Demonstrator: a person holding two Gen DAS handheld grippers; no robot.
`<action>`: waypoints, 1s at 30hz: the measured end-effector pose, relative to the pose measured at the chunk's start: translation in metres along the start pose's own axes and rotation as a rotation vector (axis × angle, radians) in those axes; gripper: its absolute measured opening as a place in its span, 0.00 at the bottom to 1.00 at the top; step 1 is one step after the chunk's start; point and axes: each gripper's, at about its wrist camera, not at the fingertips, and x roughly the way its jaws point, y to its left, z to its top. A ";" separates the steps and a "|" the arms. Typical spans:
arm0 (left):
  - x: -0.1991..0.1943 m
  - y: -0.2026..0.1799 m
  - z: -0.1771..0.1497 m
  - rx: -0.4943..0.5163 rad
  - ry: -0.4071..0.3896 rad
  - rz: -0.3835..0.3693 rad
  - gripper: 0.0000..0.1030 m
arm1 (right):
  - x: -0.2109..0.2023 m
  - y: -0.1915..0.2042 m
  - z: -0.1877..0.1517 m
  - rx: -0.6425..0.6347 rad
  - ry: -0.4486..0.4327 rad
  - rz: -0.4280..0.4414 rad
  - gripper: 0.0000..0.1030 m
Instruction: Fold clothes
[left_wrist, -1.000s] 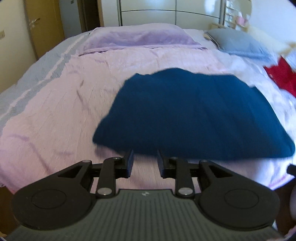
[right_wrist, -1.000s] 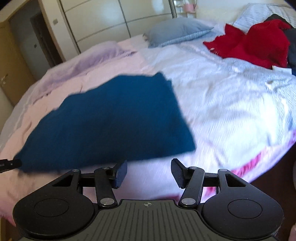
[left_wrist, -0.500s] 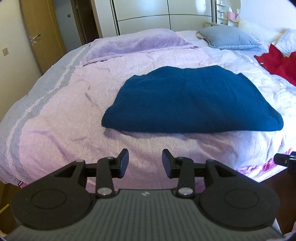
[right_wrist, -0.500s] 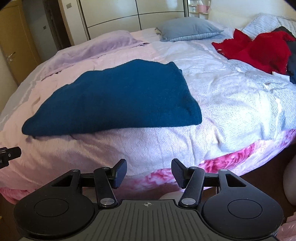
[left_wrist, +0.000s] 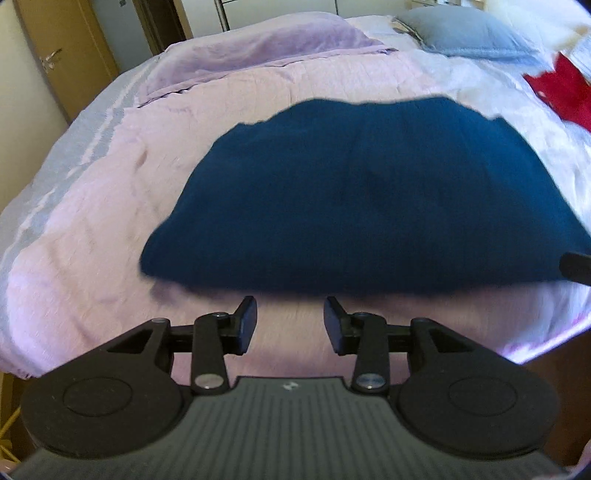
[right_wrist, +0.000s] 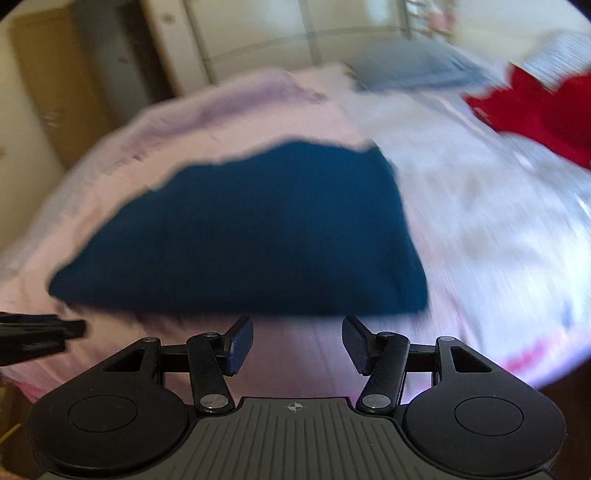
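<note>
Blue garment (left_wrist: 362, 206) lies folded on pink bedspread (left_wrist: 92, 229), both grippers empty.

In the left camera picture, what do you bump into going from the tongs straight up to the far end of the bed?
Left tongs → bare pink bedspread → dark blue folded sweater → lilac pillow.

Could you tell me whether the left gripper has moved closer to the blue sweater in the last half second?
Yes: the left gripper is nearer the blue sweater's front edge.
</note>
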 end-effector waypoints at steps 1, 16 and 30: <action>0.003 0.000 0.012 -0.016 0.008 0.008 0.34 | 0.006 -0.004 0.015 -0.033 -0.011 0.048 0.55; -0.075 0.062 0.144 -0.322 0.240 0.119 0.35 | 0.038 0.062 0.243 -0.389 0.500 0.364 0.55; -0.135 -0.079 0.138 -0.813 0.339 0.436 0.35 | 0.071 -0.012 0.316 -0.791 0.633 0.727 0.55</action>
